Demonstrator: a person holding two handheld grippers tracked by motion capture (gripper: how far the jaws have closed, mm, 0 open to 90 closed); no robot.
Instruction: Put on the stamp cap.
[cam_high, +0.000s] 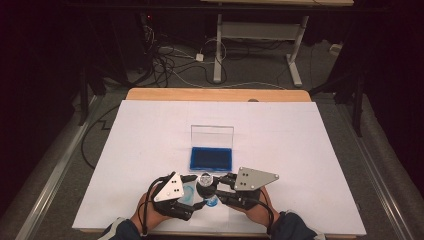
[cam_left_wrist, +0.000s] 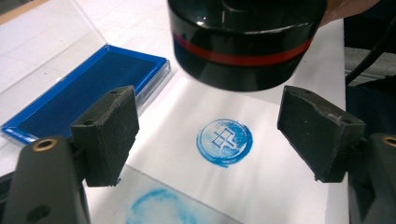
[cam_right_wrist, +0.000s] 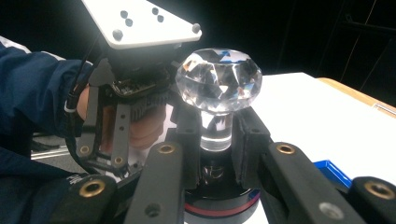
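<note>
A stamp with a faceted crystal knob (cam_right_wrist: 218, 79) and a black, red-striped base (cam_left_wrist: 245, 44) sits in my right gripper (cam_right_wrist: 217, 140), which is shut on its clear stem. The stamp (cam_high: 205, 181) hangs just above a white paper (cam_left_wrist: 261, 186) near the table's front edge. On the paper lies a round blue print (cam_left_wrist: 224, 142) with a cross-like sign. My left gripper (cam_left_wrist: 215, 133) stands open around that print, its pads touching nothing. Beside the stamp in the high view is the left gripper (cam_high: 192, 192), and the right gripper (cam_high: 216, 187) comes in from the right.
A blue ink pad (cam_high: 211, 158) lies in its open case just behind the grippers, with the clear lid (cam_high: 212, 135) standing upright. A fainter blue smear (cam_left_wrist: 159, 210) shows at the paper's near edge. A white sheet (cam_high: 300, 150) covers the wooden table (cam_high: 215, 94).
</note>
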